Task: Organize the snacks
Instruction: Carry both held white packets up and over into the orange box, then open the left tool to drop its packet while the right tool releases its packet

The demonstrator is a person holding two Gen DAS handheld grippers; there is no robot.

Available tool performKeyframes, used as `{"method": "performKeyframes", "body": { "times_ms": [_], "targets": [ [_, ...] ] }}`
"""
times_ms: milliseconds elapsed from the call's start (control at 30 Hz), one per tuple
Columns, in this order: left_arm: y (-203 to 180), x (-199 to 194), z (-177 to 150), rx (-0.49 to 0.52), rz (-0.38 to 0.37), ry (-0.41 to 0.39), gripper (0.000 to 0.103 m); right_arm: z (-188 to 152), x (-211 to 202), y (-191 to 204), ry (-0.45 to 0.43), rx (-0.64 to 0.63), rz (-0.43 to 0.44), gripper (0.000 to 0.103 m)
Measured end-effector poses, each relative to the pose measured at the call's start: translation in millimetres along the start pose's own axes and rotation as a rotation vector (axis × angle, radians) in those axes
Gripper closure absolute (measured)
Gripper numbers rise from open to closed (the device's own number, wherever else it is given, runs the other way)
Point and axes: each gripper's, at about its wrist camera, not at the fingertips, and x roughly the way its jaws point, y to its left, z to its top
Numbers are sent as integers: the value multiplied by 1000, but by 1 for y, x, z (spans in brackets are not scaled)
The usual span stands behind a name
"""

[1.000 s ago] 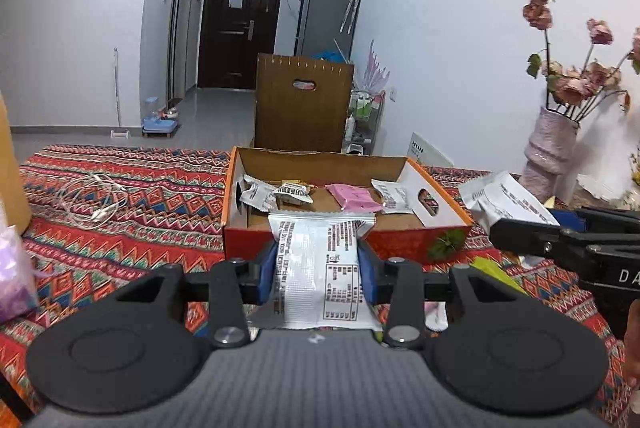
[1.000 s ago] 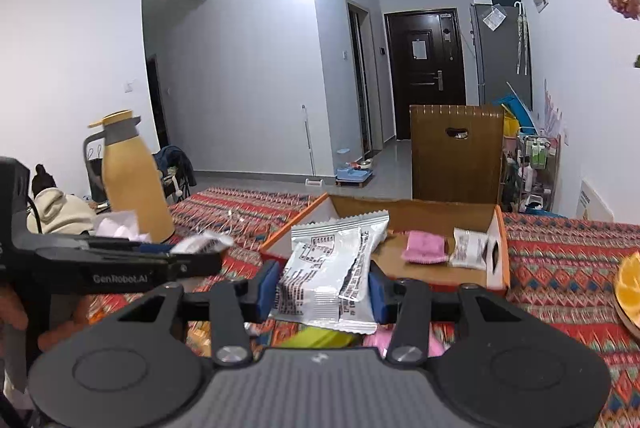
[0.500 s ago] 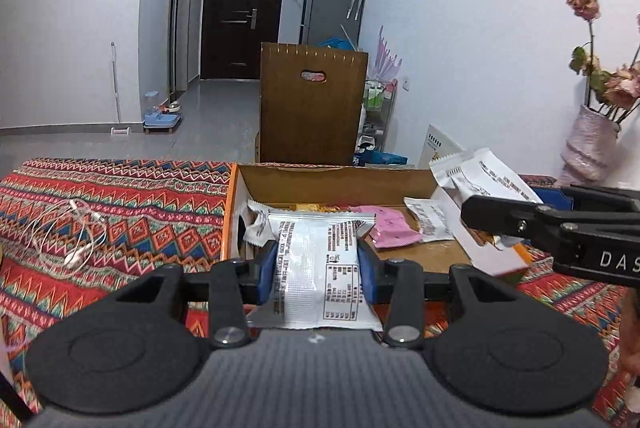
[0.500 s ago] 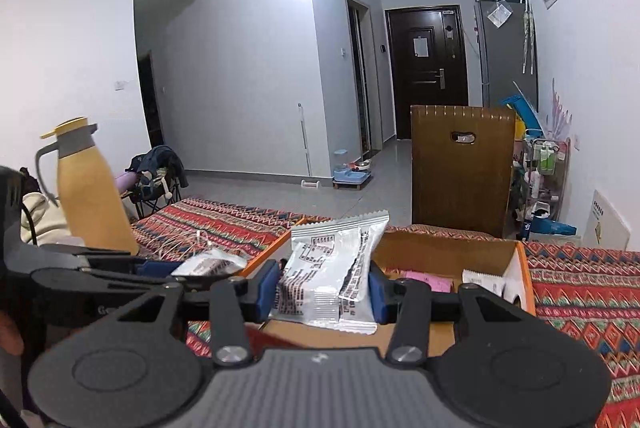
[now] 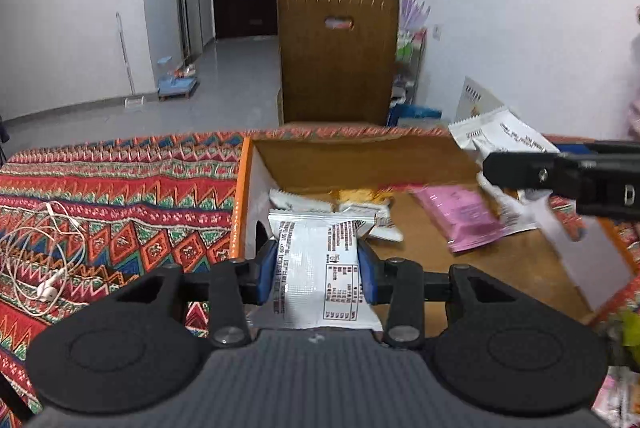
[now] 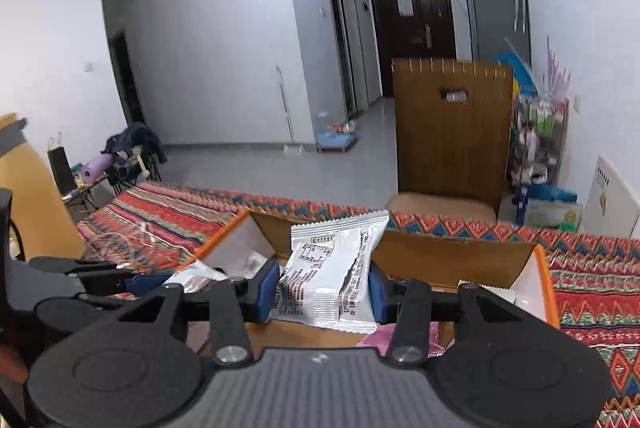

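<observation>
My left gripper (image 5: pixel 317 270) is shut on a white snack packet (image 5: pixel 316 260), held over the near left corner of an open orange cardboard box (image 5: pixel 242 187). Inside the box lie a pink packet (image 5: pixel 464 220), a gold-and-white packet (image 5: pixel 360 197) and other white packets. My right gripper (image 6: pixel 323 288) is shut on another white snack packet (image 6: pixel 332 268) above the same box (image 6: pixel 544 276). In the left wrist view the right gripper (image 5: pixel 560 175) reaches in from the right with its white packet (image 5: pixel 500 133) over the box's far right side. The left gripper (image 6: pixel 120 280) shows at the left of the right wrist view.
A patterned red cloth (image 5: pixel 120 195) covers the table. White earphones (image 5: pixel 48 256) lie on it to the left of the box. A yellow thermos (image 6: pixel 36 187) stands at the far left. A brown chair back (image 5: pixel 338 55) stands behind the table's far edge.
Both grippers have moved forward and slightly down with their packets, from in front of the box to above its inside. The box now looks larger and closer in both views.
</observation>
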Motion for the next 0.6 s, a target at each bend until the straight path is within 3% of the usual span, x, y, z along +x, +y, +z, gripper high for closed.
{"method": "performKeyframes", "body": {
  "times_ms": [267, 467, 600],
  "targets": [
    [-9, 29, 0, 71, 15, 73, 61, 4, 86, -27, 214, 132, 35, 58],
    [-6, 37, 7, 35, -13, 106, 54, -8, 127, -24, 368, 139, 2, 58],
    [-4, 37, 10, 22, -23, 114, 49, -10, 134, -21, 388, 138, -2, 50]
  ]
}}
